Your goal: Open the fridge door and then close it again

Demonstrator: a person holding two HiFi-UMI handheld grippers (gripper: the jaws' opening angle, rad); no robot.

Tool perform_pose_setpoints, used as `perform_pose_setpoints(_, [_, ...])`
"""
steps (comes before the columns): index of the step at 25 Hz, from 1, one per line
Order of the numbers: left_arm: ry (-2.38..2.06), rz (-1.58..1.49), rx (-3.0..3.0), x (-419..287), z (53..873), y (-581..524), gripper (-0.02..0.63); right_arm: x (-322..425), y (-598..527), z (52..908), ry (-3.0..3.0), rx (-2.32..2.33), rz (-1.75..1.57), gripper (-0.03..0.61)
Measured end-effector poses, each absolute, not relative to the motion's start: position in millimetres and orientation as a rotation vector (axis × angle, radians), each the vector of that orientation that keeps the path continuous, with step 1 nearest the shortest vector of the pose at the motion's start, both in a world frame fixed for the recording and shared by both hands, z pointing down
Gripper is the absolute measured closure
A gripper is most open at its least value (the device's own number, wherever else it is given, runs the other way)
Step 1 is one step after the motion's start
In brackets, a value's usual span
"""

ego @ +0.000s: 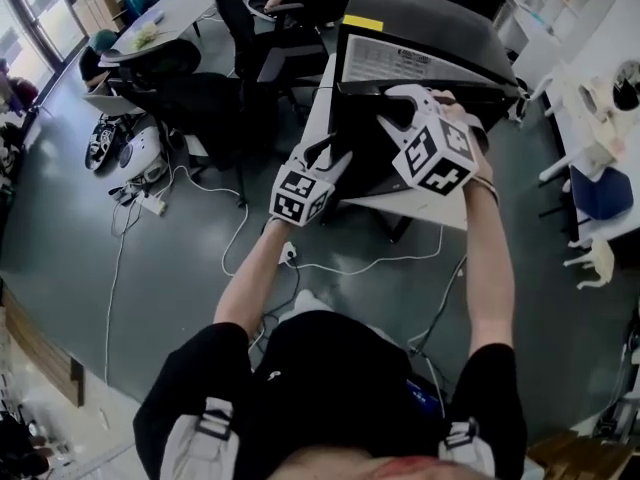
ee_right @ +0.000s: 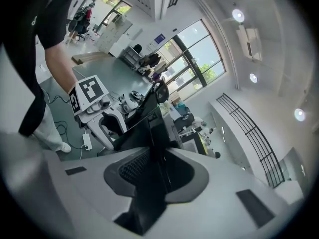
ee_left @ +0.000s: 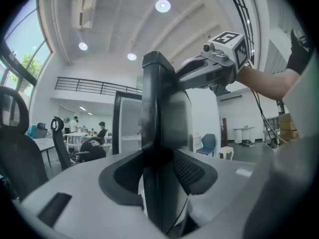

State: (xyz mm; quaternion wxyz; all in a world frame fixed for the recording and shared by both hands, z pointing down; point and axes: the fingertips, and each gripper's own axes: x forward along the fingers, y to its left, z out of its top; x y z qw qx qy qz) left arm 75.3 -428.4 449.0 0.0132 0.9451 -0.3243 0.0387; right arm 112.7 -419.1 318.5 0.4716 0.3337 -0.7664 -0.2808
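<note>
A small black fridge (ego: 420,23) stands on a white table (ego: 405,208), and its black door (ego: 352,133) is swung out toward me. My left gripper (ego: 335,156) sits low on the door's free edge. In the left gripper view, that edge (ee_left: 159,108) fills the gap of the left gripper (ee_left: 160,171) and both pads touch it. My right gripper (ego: 392,108) holds the same edge higher up. In the right gripper view, the door edge (ee_right: 149,128) runs between the pads of the right gripper (ee_right: 155,169). Each gripper shows in the other's view: the right gripper (ee_left: 182,76) and the left gripper (ee_right: 115,127).
Black office chairs (ego: 190,88) and a long desk with seated people stand at the back left. Cables (ego: 240,230) and a power strip (ego: 150,204) lie on the grey floor. White furniture (ego: 590,118) and a blue chair (ego: 600,193) are at the right.
</note>
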Motion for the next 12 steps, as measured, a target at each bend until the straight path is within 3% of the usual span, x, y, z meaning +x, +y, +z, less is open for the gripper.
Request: perform_pose_setpoints(12, [-1.157,0.078,2.899,136.1,444.3,-246.4,0.433,172.0,-266.5,317.1,-1.849,0.666,-0.878,0.495])
